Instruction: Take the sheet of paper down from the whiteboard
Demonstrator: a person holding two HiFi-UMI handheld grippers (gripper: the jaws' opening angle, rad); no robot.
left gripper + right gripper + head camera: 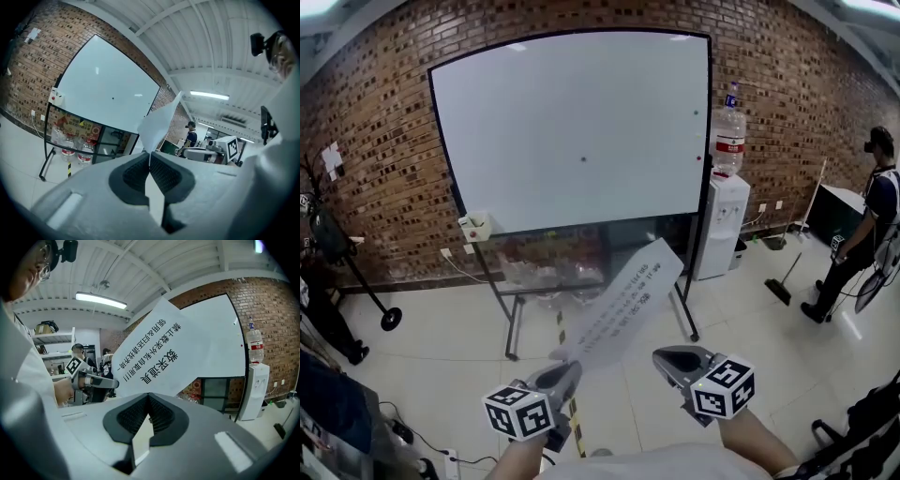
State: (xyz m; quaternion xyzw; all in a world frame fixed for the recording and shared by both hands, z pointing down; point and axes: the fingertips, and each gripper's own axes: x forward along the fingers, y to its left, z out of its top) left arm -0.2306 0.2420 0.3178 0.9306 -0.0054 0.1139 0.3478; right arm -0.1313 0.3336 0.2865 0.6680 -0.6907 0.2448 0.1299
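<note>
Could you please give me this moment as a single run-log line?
sheet of paper: off whiteboard, held in air | left claw: shut on sheet | right claw: shut on sheet

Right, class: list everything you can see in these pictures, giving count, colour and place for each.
whiteboard: one, white, on a black stand before the wall
brick wall: one, red-brown, behind the board
sheet of paper: one, white with black print, off the board, low centre
water dispenser: one, white, right of the board
bottle: one, clear, on the dispenser
person: one, dark clothing, far right
left claw: one, grey, shut on the sheet
right claw: one, grey, shut, at the sheet; grip unclear
</note>
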